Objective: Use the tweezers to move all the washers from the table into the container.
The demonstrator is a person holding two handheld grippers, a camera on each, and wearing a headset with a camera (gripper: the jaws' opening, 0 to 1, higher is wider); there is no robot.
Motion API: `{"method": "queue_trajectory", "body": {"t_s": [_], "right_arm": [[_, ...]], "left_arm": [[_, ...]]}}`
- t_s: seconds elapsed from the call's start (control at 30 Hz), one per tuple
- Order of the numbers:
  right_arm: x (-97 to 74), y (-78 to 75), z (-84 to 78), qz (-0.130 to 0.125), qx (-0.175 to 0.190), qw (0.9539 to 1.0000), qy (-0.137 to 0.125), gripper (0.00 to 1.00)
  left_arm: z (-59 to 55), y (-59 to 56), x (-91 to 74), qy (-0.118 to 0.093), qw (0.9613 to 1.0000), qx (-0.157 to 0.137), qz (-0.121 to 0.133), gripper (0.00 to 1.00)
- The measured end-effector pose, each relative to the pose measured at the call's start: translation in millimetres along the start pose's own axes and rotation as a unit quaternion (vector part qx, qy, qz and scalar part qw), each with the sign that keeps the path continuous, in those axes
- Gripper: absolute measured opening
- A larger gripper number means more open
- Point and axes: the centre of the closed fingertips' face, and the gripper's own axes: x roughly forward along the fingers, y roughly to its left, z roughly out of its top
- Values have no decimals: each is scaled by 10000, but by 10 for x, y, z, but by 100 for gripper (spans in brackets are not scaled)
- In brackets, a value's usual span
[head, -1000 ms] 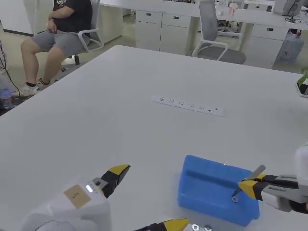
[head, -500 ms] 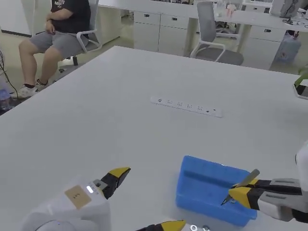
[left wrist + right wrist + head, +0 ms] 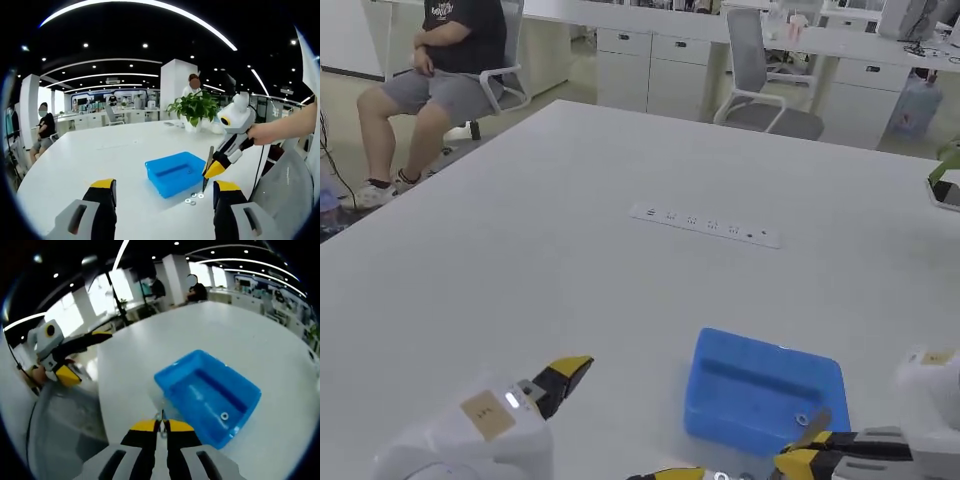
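A power strip (image 3: 705, 225) lies mid-frame on the white table (image 3: 520, 260), beyond the blue container (image 3: 765, 390); a seated person (image 3: 440, 60) is at upper left. The left gripper (image 3: 164, 186) is spread wide. The right gripper (image 3: 161, 426) clamps the tweezers (image 3: 207, 162), whose tips are near small silvery loose washers (image 3: 192, 200) beside the container. A single washer (image 3: 224, 415) lies inside.

Plain bright blue all over the container (image 3: 765, 395). Matt white, unpatterned, across the table (image 3: 570, 220). Yellow jaw tips over black on the left gripper (image 3: 164, 186) and right gripper (image 3: 162, 426), with white-grey bodies behind. Silvery metal on the tweezers (image 3: 206, 167), on the washers (image 3: 193, 198) and on 1 washer (image 3: 224, 415) inside the blue. White with small dark marks on the power strip (image 3: 708, 222). Green on the potted plant (image 3: 195, 107).
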Motion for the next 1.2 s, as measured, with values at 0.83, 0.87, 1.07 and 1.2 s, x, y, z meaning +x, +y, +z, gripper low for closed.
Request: {"method": "queue_trajectory", "body": {"t_s": [0.83, 0.87, 1.07, 1.2], "right_arm": [[111, 30, -85, 124, -226, 9993, 288, 4], [117, 57, -85, 132, -306, 9990, 305, 4], [121, 168, -108, 22, -1031, 9935, 483, 4], [142, 234, -118, -64, -1459, 9879, 527, 4]], "left_arm": [[-24, 7, 2, 71, 10000, 3, 16, 79], [-26, 8, 2, 76, 10000, 7, 17, 79], [-29, 8, 4, 85, 10000, 16, 14, 79], [-36, 6, 6, 102, 9999, 30, 6, 79]]}}
